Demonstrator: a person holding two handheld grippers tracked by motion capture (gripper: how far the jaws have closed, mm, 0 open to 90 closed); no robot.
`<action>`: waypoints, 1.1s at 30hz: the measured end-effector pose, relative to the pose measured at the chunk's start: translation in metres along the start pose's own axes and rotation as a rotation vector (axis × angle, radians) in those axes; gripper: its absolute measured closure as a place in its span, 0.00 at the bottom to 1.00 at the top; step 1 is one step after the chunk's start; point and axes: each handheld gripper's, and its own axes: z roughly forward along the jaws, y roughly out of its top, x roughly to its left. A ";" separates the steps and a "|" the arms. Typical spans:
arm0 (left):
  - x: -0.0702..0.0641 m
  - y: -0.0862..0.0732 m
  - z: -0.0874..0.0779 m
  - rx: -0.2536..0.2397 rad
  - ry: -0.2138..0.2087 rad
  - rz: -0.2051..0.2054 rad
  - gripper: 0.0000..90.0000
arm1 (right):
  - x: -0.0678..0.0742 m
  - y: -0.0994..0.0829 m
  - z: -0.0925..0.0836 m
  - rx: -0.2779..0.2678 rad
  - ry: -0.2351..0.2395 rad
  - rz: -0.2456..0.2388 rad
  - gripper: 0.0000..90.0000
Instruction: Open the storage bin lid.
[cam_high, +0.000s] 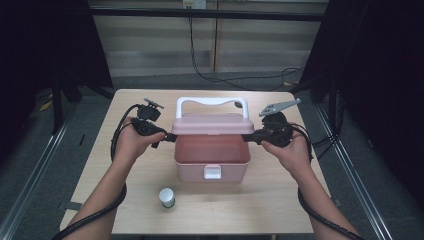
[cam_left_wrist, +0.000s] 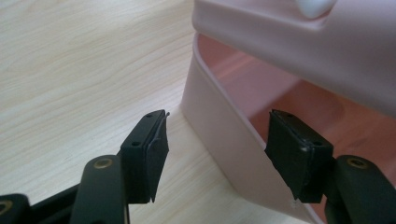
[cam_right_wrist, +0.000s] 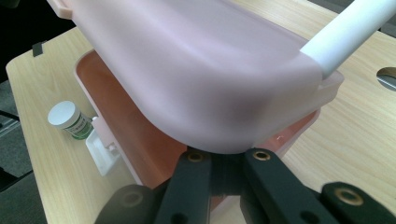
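My left gripper (cam_left_wrist: 212, 154) has its jaws spread, straddling the side wall of the pink box (cam_high: 212, 167), whose inside looks bare. My right gripper (cam_high: 256, 136) has its jaws closed at the raised lid (cam_right_wrist: 196, 74). A white-capped bottle (cam_high: 167, 197) stands on the desk (cam_high: 280, 200), well apart.

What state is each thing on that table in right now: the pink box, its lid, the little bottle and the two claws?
Pink box: open, upright, nothing seen inside.
Lid: raised, tilted over the box.
White latch: undone, on the front wall.
Small bottle: upright, capped, apart from the box.
Left claw: open, straddling the box's side wall.
Right claw: shut on the lid's edge.
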 end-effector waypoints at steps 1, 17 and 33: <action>-0.001 0.001 0.000 -0.004 0.001 0.000 0.43 | 0.000 0.000 0.000 0.001 0.001 0.001 1.00; -0.006 0.007 -0.002 -0.038 -0.010 0.005 0.44 | 0.000 -0.003 0.001 -0.015 0.005 0.003 1.00; -0.008 0.017 -0.012 -0.090 -0.003 0.009 0.46 | 0.003 -0.023 0.021 0.020 0.014 -0.013 0.99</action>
